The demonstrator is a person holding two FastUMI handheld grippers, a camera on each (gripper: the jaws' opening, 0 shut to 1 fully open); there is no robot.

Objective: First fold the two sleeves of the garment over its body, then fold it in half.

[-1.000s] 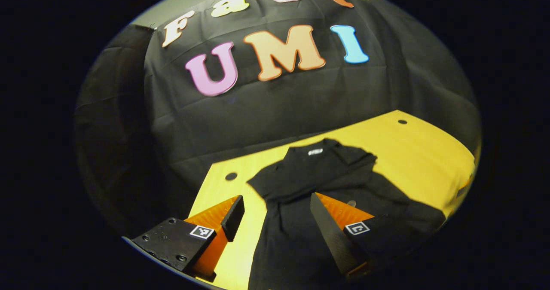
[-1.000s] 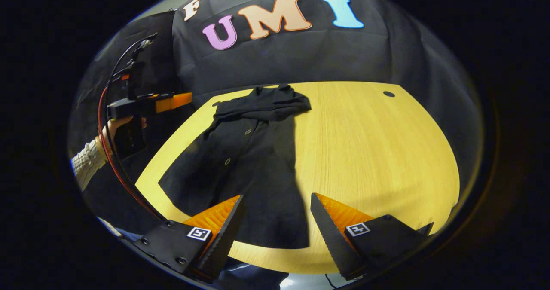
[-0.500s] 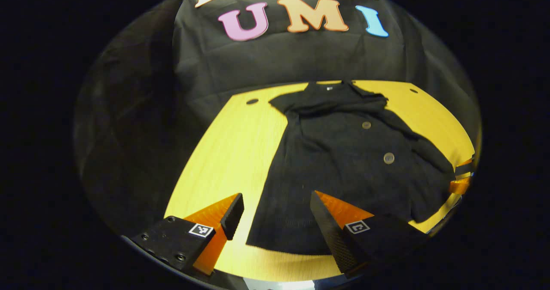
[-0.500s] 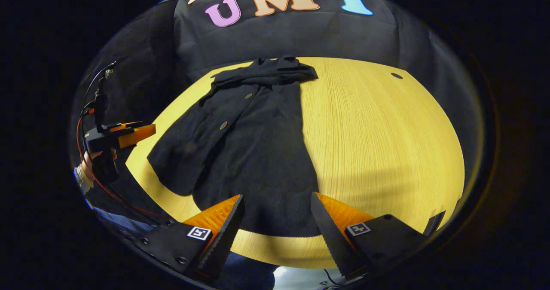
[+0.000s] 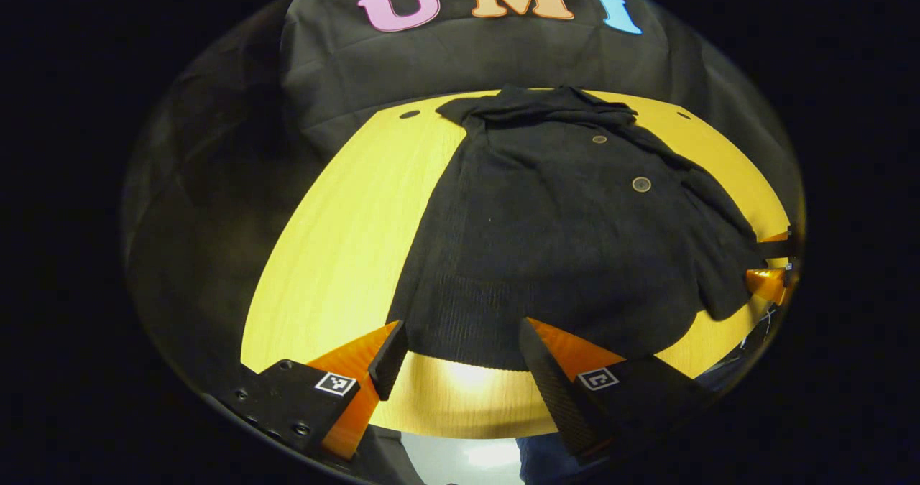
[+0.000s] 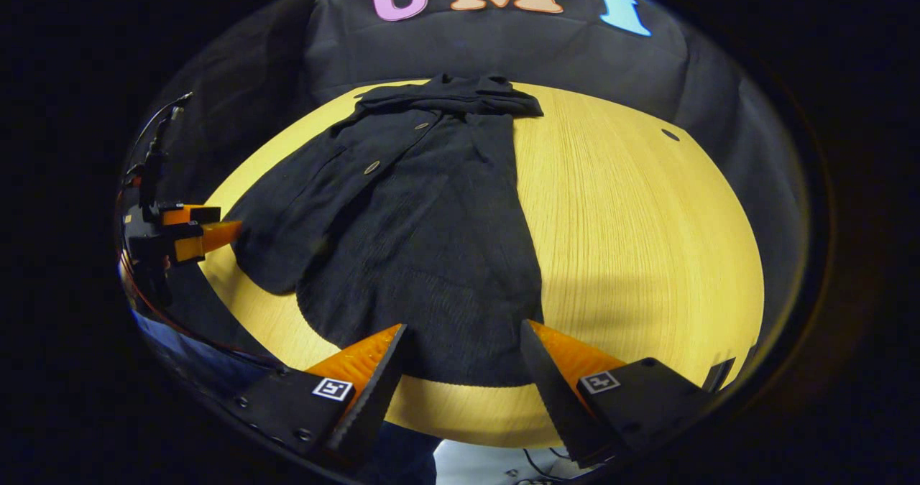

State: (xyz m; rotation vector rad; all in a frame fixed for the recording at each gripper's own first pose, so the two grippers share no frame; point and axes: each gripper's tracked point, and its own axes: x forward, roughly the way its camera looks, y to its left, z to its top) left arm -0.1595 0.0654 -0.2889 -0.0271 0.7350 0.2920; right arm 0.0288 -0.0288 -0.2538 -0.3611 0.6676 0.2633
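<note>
Over the last second we have drawn both tools back to the near hem: the left gripper (image 5: 460,359) and right gripper (image 6: 460,359) hang above it, fingers apart, holding nothing. The garment (image 5: 568,241) lies lengthwise on the table (image 5: 345,233), collar far. Its sleeves look folded, so we judge the halving is next.

- The booth is dim; light falls mostly on the yellow table (image 5: 345,233).
- A bright glare sits on the table's near edge in the left gripper view.
- The black garment (image 5: 560,241) shows little detail.
- Fisheye distortion bends the table edges; a soft shadow crosses the table (image 6: 647,284) in the right gripper view.
</note>
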